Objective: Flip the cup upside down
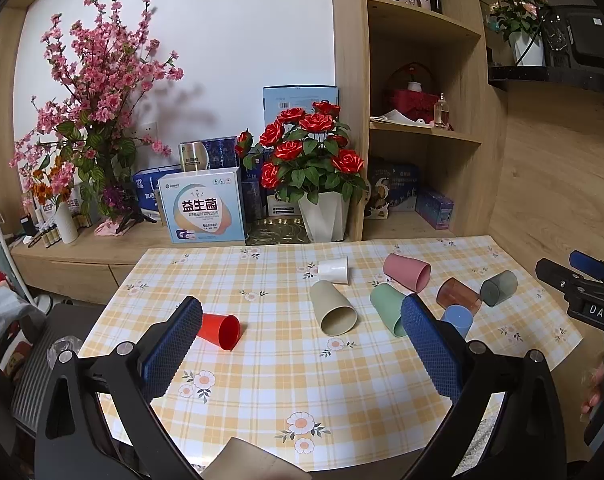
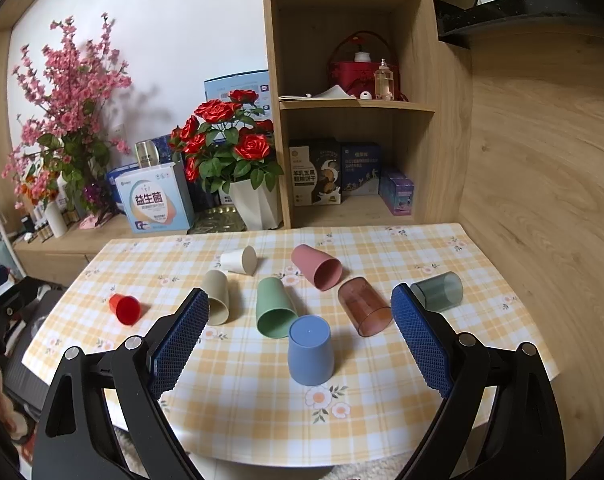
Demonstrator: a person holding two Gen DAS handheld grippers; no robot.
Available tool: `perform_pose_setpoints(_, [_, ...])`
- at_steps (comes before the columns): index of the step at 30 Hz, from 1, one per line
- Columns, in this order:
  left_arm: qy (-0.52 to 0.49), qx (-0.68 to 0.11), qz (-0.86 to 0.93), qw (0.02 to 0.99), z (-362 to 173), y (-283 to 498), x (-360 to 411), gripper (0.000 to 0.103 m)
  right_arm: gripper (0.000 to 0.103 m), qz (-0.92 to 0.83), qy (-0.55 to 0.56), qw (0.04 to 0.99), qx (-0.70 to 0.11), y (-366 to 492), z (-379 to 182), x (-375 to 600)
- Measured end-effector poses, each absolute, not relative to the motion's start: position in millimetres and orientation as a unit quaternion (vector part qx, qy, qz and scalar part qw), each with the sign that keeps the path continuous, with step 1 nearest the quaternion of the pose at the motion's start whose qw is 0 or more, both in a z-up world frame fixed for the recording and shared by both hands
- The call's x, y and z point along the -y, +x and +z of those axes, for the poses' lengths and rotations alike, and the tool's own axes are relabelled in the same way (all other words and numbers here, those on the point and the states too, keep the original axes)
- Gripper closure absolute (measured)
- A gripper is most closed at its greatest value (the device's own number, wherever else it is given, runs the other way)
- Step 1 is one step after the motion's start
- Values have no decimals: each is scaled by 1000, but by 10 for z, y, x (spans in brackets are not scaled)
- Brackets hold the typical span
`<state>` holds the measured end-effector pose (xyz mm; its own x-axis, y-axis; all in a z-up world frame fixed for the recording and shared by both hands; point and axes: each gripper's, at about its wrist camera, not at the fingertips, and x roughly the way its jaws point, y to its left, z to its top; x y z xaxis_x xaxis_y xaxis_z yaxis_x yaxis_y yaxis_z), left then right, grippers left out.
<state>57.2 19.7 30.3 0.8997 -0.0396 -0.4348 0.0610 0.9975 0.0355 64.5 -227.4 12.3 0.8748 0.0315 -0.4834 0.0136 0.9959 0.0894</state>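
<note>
We hold both hand-held grippers above the near edge of the desk (image 2: 382, 420), and neither carries anything: the left hand-held gripper (image 1: 302, 344) has its jaws spread wide, and the right hand-held gripper (image 2: 302, 340) is spread as well. The blue cup (image 2: 310, 350) stands mouth down between the right fingers' line of sight, so that one looks done. The other cups lie on their sides: red cup (image 1: 220, 331) near our left finger, beige cup (image 1: 334, 308), green cup (image 2: 275, 307), white cup (image 2: 241, 260), pink cup (image 2: 318, 266), brown clear cup (image 2: 365, 306) and grey clear cup (image 2: 438, 291). We judge we are between cups, choosing the next. The next move calls for closing on a lying cup across its wall, lifting, turning its mouth downward, and setting it down without nudging neighbours.
</note>
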Motion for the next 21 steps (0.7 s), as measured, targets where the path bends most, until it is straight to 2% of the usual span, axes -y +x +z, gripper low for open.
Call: perform_pose_setpoints(21, [21,-225,-19,974,301,570,-210,6,14,2,46,967,-251,628,101,2278])
